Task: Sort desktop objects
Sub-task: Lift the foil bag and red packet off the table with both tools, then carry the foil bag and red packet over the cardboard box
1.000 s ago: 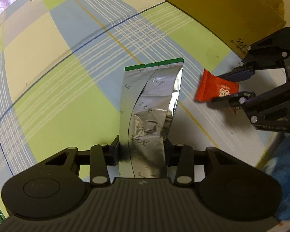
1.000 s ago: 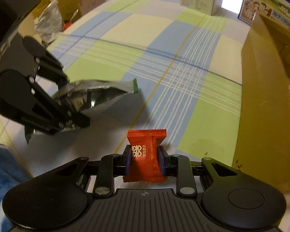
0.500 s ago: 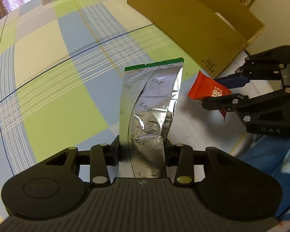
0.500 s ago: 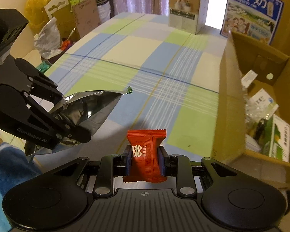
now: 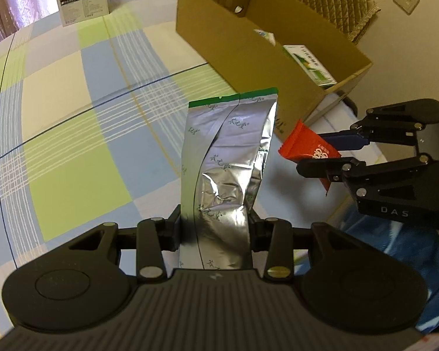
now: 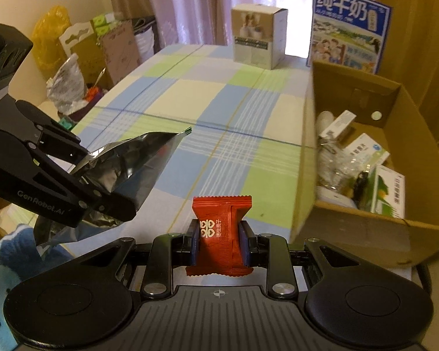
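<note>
My left gripper (image 5: 215, 228) is shut on a silver foil pouch with a green top edge (image 5: 225, 161) and holds it up above the checked tablecloth. My right gripper (image 6: 221, 239) is shut on a small red snack packet (image 6: 221, 231). In the left wrist view the right gripper (image 5: 330, 153) holds the red packet (image 5: 305, 149) to the right of the pouch. In the right wrist view the left gripper (image 6: 102, 181) and the pouch (image 6: 134, 161) are at the left. An open cardboard box (image 6: 307, 152) holding several packages stands at the right.
The box also shows in the left wrist view (image 5: 248, 55), beyond the pouch. A beige carton (image 6: 257, 36) and a blue milk carton (image 6: 349, 25) stand at the table's far end. Bags and cardboard (image 6: 73, 58) lie off the table's left side.
Both grippers have risen with their loads still held. The box has come further into view, and its contents now show in both views.
</note>
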`<move>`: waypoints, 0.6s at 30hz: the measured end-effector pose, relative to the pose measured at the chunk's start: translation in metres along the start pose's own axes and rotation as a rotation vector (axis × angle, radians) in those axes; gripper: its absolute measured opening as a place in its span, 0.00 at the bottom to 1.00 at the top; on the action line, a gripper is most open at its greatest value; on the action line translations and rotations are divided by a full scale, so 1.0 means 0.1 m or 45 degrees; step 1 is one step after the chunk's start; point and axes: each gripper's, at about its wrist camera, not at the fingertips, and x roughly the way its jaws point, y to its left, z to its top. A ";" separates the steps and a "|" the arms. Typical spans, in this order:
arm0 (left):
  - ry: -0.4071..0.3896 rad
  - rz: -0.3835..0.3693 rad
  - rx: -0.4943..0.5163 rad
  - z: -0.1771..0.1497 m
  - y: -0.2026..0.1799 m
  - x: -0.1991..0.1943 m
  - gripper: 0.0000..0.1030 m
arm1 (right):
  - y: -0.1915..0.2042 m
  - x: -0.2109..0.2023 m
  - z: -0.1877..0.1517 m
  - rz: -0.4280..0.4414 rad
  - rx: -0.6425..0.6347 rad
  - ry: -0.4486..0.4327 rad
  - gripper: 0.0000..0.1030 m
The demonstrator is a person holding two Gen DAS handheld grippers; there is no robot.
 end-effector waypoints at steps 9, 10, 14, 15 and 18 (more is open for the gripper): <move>-0.036 -0.048 -0.003 0.06 -0.31 -0.15 0.35 | -0.22 -0.40 -0.13 -0.049 0.074 -0.072 0.23; -0.041 -0.056 -0.006 0.07 -0.35 -0.16 0.35 | -0.25 -0.44 -0.14 -0.059 0.082 -0.080 0.23; -0.062 -0.106 -0.017 0.18 -0.52 -0.20 0.35 | -0.42 -0.60 -0.16 -0.103 0.120 -0.110 0.23; -0.068 -0.122 -0.025 0.22 -0.55 -0.20 0.35 | -0.48 -0.64 -0.15 -0.115 0.134 -0.120 0.23; -0.089 -0.173 -0.052 0.36 -0.67 -0.20 0.35 | -0.66 -0.74 -0.11 -0.154 0.174 -0.149 0.23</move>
